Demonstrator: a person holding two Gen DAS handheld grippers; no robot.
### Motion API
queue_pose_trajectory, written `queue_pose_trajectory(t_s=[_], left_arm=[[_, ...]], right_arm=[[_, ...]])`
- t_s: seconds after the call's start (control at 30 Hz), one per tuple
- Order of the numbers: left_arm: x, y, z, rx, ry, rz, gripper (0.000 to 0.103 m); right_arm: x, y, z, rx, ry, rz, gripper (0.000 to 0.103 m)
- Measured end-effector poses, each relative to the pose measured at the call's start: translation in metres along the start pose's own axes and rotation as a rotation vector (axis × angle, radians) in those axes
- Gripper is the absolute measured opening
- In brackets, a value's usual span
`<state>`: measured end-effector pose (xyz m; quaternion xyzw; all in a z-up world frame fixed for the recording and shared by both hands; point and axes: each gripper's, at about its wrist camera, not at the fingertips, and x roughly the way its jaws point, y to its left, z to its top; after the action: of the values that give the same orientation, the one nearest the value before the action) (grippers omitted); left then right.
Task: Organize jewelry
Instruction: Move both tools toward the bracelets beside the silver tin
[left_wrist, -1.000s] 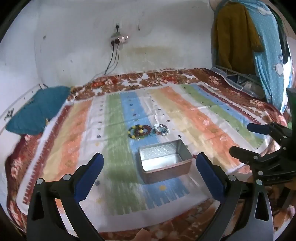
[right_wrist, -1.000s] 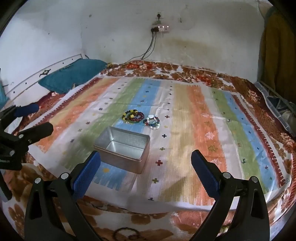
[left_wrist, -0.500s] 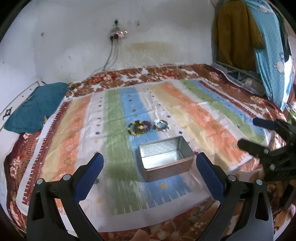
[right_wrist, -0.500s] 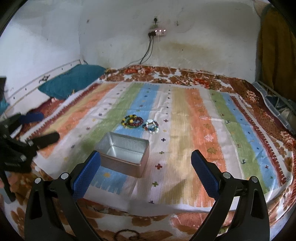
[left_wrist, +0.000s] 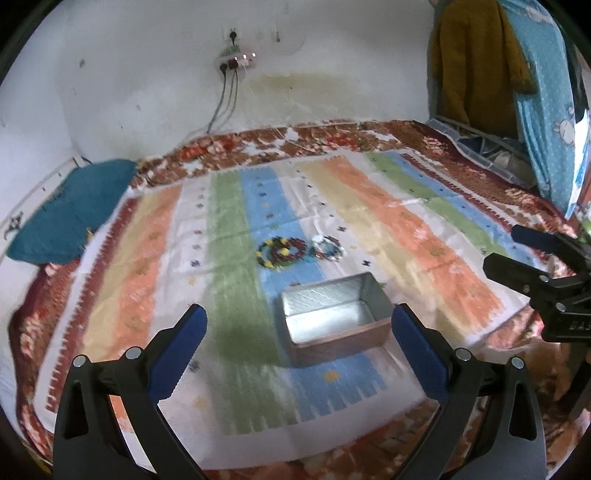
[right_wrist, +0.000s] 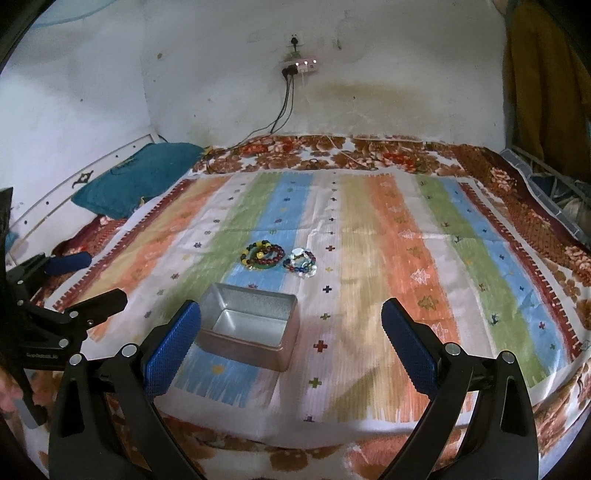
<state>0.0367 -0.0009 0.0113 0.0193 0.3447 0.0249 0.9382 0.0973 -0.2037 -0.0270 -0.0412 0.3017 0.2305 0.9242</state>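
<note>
An open, empty metal tin sits on a striped cloth spread over a bed. Just beyond it lie beaded bracelets: a dark red and yellow cluster and a blue and white one. My left gripper hovers open before the tin, nothing between its blue pads. My right gripper is open too, slightly right of the tin. Each gripper shows in the other's view: the right one at the right edge, the left one at the left edge.
A teal pillow lies at the bed's far left. A floral blanket borders the cloth. Cables hang from a wall socket. Clothes hang at the right above a wire rack.
Both grippers have shifted slightly forward and upward toward the tin; the view is steadier. Both stay open and the tin and bracelets have not moved.
</note>
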Motion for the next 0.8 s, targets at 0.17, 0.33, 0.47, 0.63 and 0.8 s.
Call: queue_pose_trajectory(t_s=[0.17,0.33,0.47,0.63,0.8], left_arm=[[0.009,0.001,0.003,-0.022,0.006,0.002,0.097],[0.023,0.010,0.006,-0.057,0.046,-0.078,0.097],[0.036,0.015,0.006,-0.076,0.070,-0.078,0.097],[0.045,0.022,0.007,-0.099,0.066,-0.067,0.097],[0.066,0.031,0.012,-0.133,0.098,-0.016,0.097]], right_arm=[[0.006,0.000,0.005,-0.004,-0.016,0.010,0.099],[0.017,-0.001,0.010,0.006,-0.006,0.021,0.099],[0.025,-0.002,0.014,0.017,-0.001,0.014,0.099],[0.037,-0.002,0.020,0.020,-0.015,0.017,0.099],[0.058,-0.003,0.026,0.008,0.008,-0.027,0.099]])
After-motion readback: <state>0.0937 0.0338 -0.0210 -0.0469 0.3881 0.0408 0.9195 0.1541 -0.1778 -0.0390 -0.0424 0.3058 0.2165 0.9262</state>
